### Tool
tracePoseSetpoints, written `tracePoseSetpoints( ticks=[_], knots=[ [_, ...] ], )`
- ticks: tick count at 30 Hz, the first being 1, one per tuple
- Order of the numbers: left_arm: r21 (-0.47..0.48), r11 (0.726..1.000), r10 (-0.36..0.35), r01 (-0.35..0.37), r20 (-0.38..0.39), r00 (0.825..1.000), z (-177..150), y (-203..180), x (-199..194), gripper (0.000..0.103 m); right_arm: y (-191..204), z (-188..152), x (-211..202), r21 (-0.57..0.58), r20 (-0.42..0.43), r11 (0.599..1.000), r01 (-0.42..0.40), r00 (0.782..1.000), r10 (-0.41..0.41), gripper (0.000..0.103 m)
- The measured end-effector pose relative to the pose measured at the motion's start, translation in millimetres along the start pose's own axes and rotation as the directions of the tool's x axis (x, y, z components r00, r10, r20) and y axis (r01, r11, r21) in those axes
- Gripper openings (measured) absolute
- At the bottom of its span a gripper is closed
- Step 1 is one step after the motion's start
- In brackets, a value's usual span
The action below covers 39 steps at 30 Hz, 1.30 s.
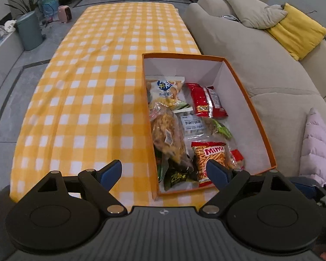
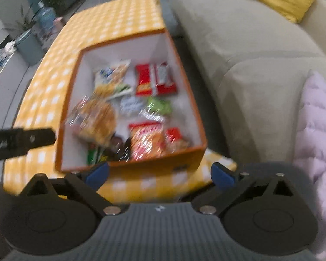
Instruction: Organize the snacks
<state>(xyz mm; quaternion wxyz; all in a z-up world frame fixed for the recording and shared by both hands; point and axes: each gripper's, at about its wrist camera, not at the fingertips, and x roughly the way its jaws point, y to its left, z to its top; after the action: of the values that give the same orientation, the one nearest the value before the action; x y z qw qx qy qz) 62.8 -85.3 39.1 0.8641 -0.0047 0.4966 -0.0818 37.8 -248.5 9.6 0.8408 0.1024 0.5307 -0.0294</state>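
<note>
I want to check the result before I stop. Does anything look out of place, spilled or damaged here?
Nothing stands out. The snack packets, such as the Mimi bag and the red packet, all lie inside the orange box. None is on the checked cloth. They overlap loosely, not torn or spilled.

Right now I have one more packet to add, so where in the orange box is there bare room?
Free: the white floor along the orange box wall nearest the sofa, and the far end beyond the red packet. Crowded: the tablecloth-side half and near end, around the Mimi bag. The checked tablecloth is bare.
</note>
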Motion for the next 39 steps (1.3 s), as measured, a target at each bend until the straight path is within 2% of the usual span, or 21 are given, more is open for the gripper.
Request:
tracePoseSetpoints(
  ticks=[4, 6, 10, 14, 19, 29, 33, 39],
  knots=[
    [0.017, 0.999, 0.033, -0.033, 0.015, 0.999, -8, -8, -7, 0.102, 7, -9, -10, -0.019, 0.002, 1.0, 0.007, 1.0, -0.007, 0.097],
    [-0.003, 0.999, 0.032, -0.032, 0.025, 0.999, -12, -10, -10, 0.102, 10, -10, -16, -0.023, 0.006, 1.0, 0.0, 1.0, 0.001, 0.097],
    [0.033, 0.999, 0.039, -0.04, 0.026, 0.999, -17, -18, -13, 0.102, 17, -12, -24, -0.065, 0.011, 0.998, 0.023, 1.0, -0.022, 0.097],
    [0.037, 0.999, 0.036, -0.036, 0.018, 0.999, -22, -24, -12, 0.102, 18, -11, -28, -0.058, 0.019, 0.998, 0.002, 1.0, -0.001, 0.097],
    [0.044, 0.998, 0.05, -0.051, 0.024, 0.998, -27, -28, -12, 0.102, 23, -12, -31, -0.091, 0.028, 0.995, 0.043, 0.999, -0.041, 0.097],
    [0.055, 0.998, 0.042, -0.044, 0.022, 0.999, -30, -29, -9, 0.102, 24, -14, -28, -0.105, 0.016, 0.993, 0.047, 0.999, -0.045, 0.097],
    [0.049, 0.998, 0.034, -0.035, 0.016, 0.999, -30, -27, -7, 0.098, 25, -15, -27, -0.109, 0.022, 0.993, 0.05, 0.999, -0.048, 0.097],
    [0.047, 0.998, 0.034, -0.035, 0.015, 0.999, -31, -26, -6, 0.097, 26, -15, -26, -0.108, 0.02, 0.993, 0.049, 0.999, -0.047, 0.097]
  ],
)
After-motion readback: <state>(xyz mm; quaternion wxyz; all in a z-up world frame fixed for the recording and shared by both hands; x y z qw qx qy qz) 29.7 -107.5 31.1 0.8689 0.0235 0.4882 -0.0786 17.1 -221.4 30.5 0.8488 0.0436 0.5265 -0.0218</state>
